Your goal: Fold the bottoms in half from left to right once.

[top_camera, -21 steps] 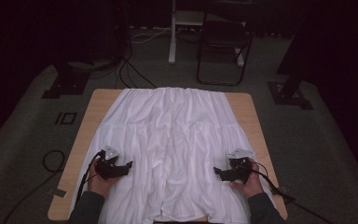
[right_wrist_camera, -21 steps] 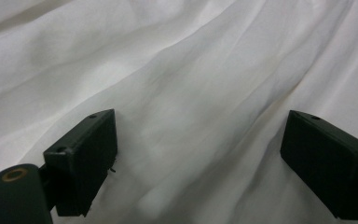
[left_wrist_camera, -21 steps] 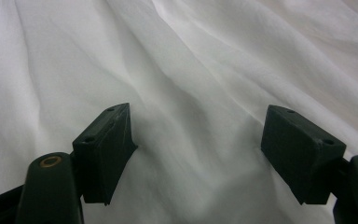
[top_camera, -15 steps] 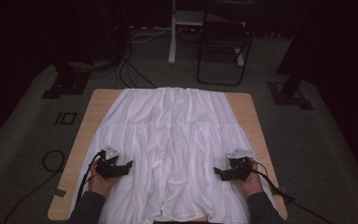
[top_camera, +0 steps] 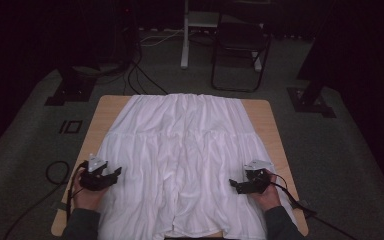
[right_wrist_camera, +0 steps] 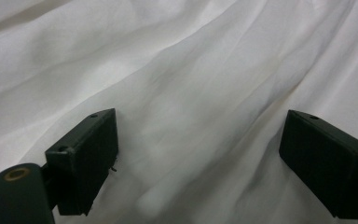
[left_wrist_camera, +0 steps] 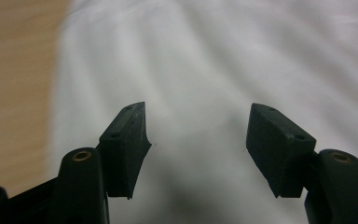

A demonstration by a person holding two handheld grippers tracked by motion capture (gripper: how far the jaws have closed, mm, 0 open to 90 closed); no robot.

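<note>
The white garment is lying wrinkled across mid-frame, spreading beneath the wide-open left gripper and wide-open right gripper, gripped by neither.

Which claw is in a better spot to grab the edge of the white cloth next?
Probably left. The left claw is open right by the side edge of the cloth, with bare table beside it. The right claw, also open, sits farther in over the cloth.

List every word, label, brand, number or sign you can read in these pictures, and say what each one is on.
No readable text anywhere: none on the wrinkled white cloth garment, the light wooden table, or the black left gripper and black right gripper.
The dark square outline on the grey carpet floor is a mark without letters.
</note>
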